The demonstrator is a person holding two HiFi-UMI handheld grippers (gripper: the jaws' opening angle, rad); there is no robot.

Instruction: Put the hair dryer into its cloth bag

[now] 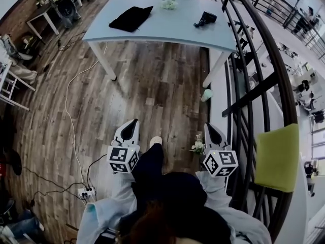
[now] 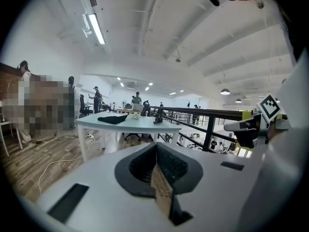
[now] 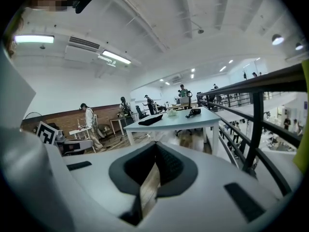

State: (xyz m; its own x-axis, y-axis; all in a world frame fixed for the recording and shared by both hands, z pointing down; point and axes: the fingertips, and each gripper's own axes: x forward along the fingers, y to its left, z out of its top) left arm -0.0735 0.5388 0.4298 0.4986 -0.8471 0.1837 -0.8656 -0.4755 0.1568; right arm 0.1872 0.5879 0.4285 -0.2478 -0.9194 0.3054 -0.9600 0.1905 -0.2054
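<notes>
**While both grippers are empty, the hair dryer lies on the worktop**

Since the hair dryer [image 1: 205, 19] lies toward the right end of the worktop [image 1: 167, 32] and the black cloth bag [image 1: 131, 18] lies flat toward its left end, well apart, nothing is packed yet. The left gripper [image 1: 130, 129] and right gripper [image 1: 213, 132] are well short of the worktop's near edge, each with its jaws pressed together on nothing. The step in hand is probably the approach. It would be best to spread the jaws before crossing the near edge and to come in above the surface, not at its rim. A dark railing [image 1: 254, 80] crowds the worktop's right end. A white cable [image 1: 68, 100] trails on the wood floor off its left end, and the floor in front of the worktop is open.
</notes>
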